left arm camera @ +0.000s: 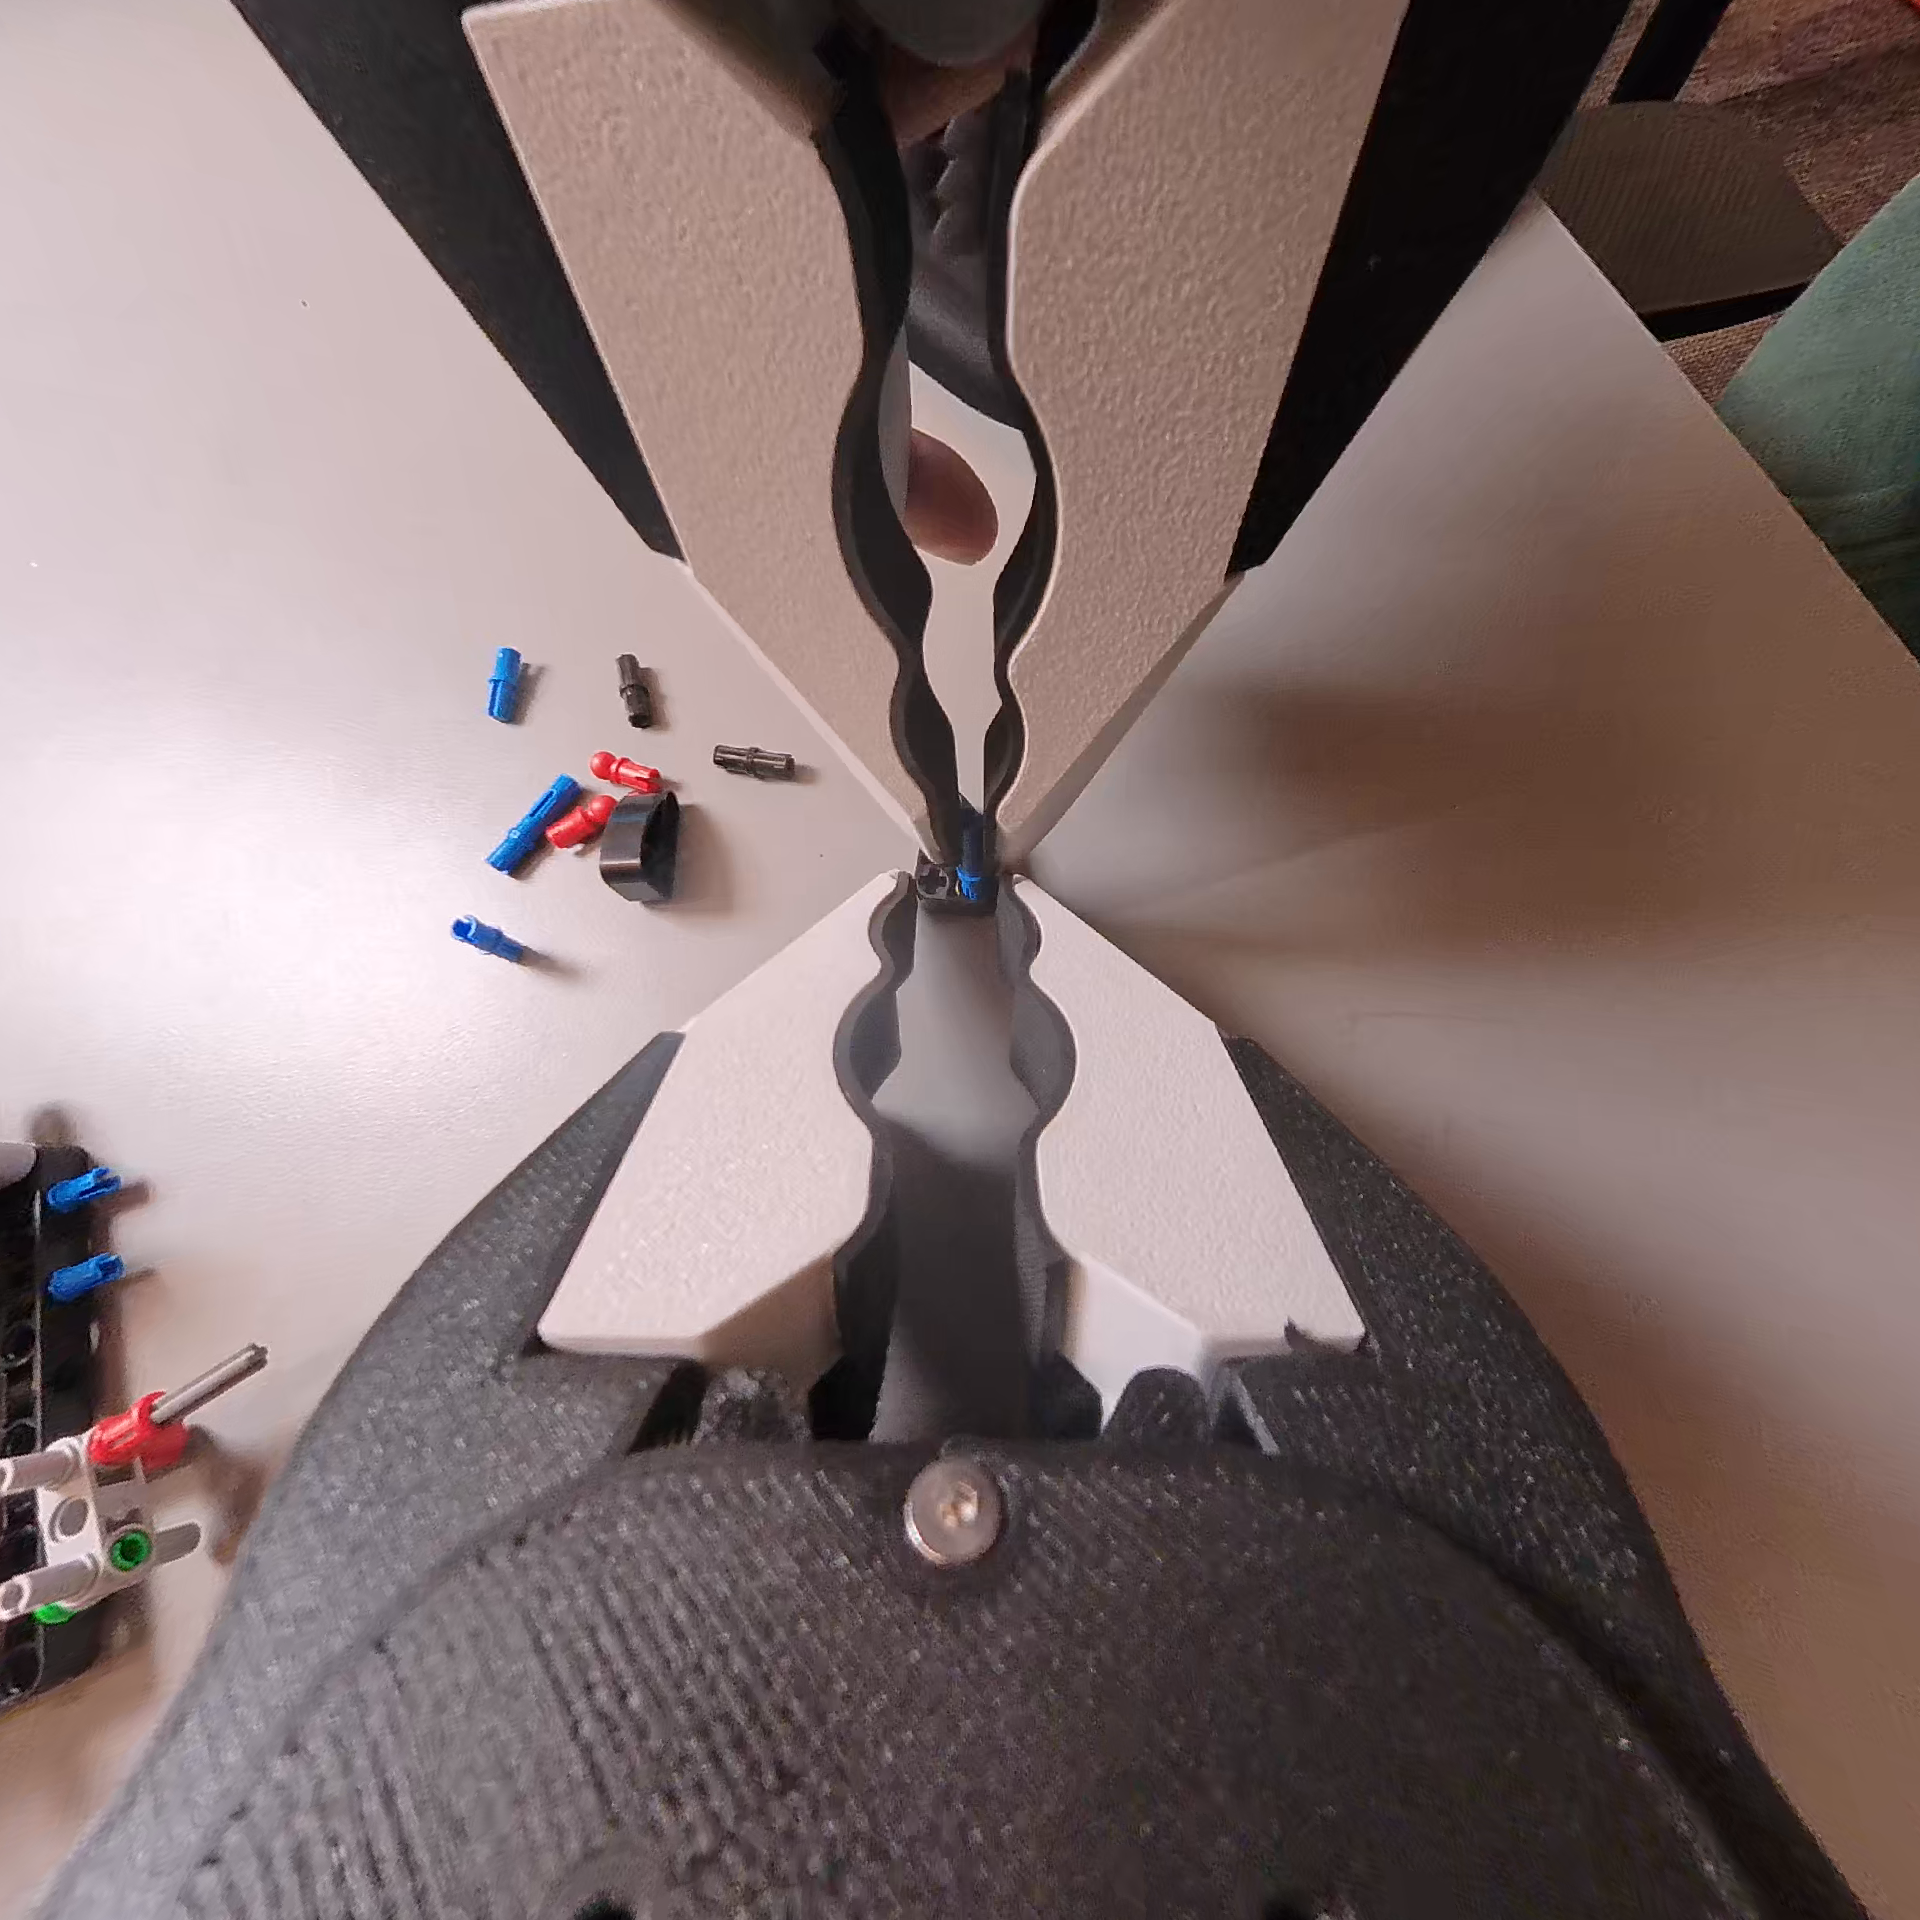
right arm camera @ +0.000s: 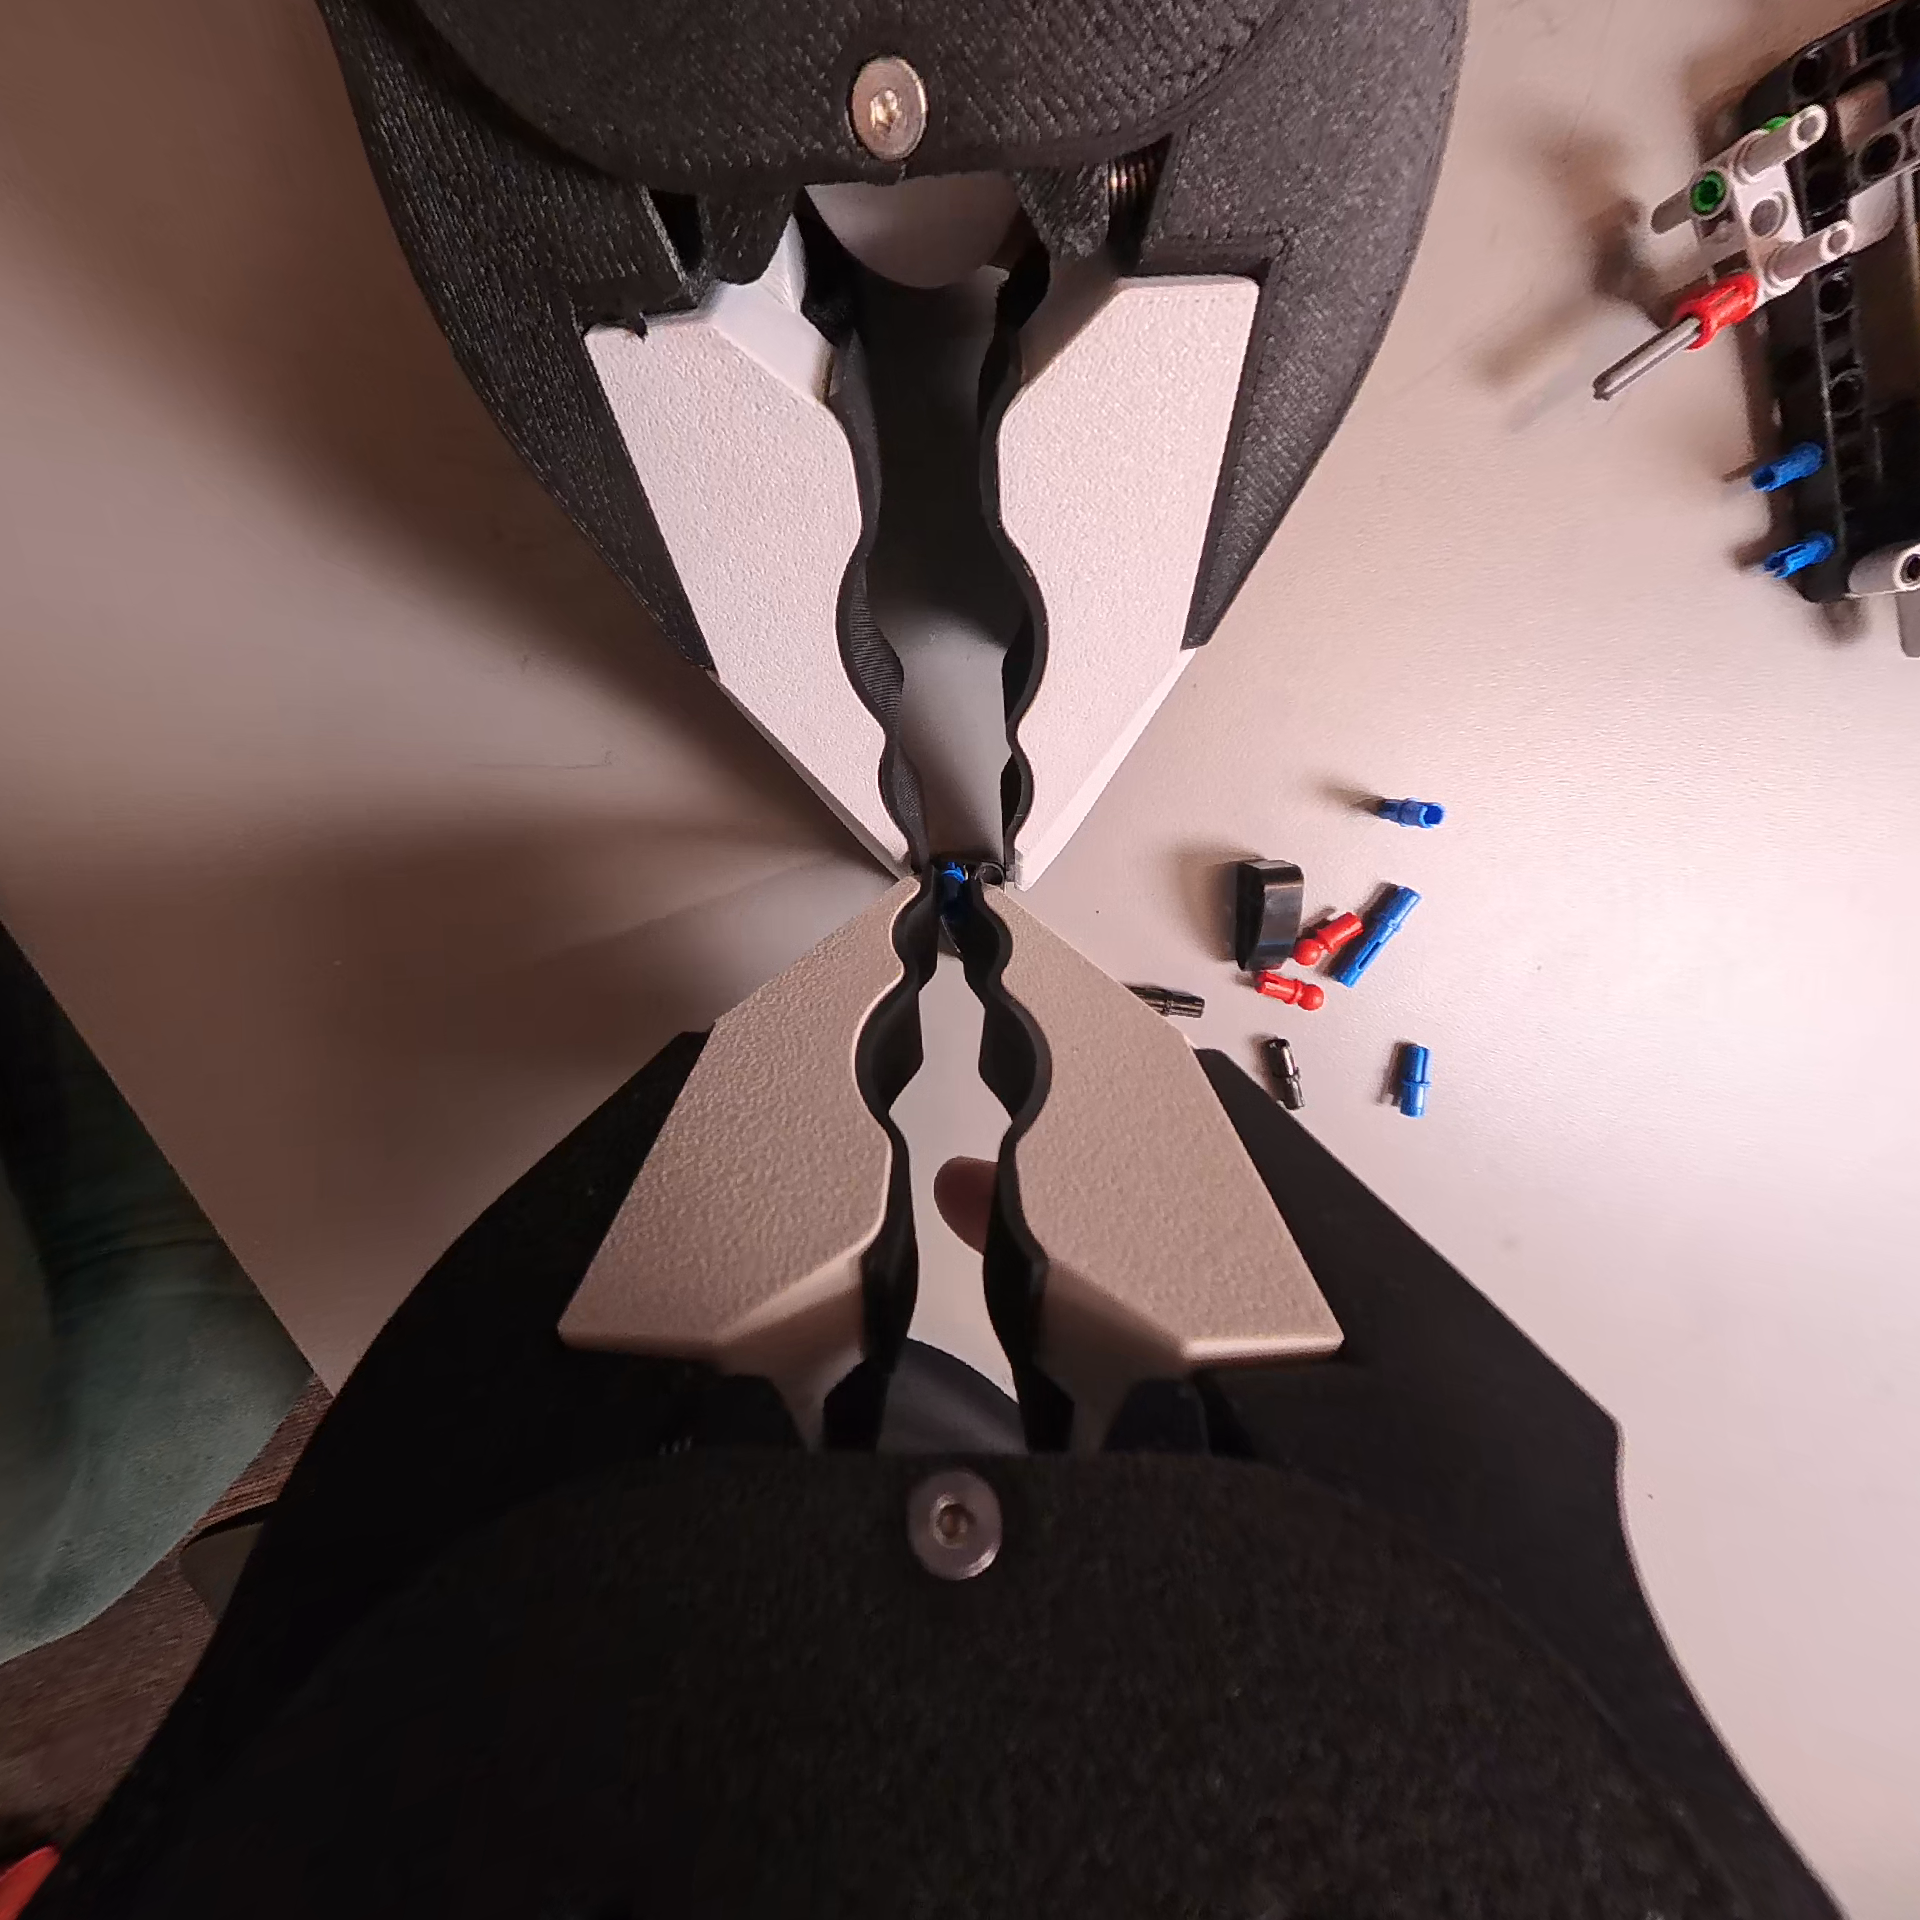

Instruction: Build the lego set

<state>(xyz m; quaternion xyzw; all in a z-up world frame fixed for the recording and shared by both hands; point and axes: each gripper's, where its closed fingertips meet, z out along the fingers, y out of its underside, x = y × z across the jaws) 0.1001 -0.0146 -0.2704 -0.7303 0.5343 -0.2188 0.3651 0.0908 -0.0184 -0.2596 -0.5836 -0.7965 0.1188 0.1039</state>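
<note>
Jaws of left gripper (left arm camera: 954, 896) and right gripper (right arm camera: 961, 914) pinch black connector (left arm camera: 935, 889) and blue pin (left arm camera: 971, 878) tip-to-tip; joint largely hidden.

Two wrist cameras, facing each other tip to tip

Each looks steeply down along its own gripper at the pale surface (left arm camera: 260, 416), very close; both share the loose pins (left arm camera: 582, 790) and the partly built model (right arm camera: 1839, 343) near one edge.

Looks to me like a living room or home office corner I'm working in: plain white table (left arm camera: 260, 364) with loose lego pins (left arm camera: 551, 821) scattered on it, brownish carpet (left arm camera: 1808, 94) past the edge, and something green and upholstered (left arm camera: 1839, 416) beside it, maybe a chair.
</note>
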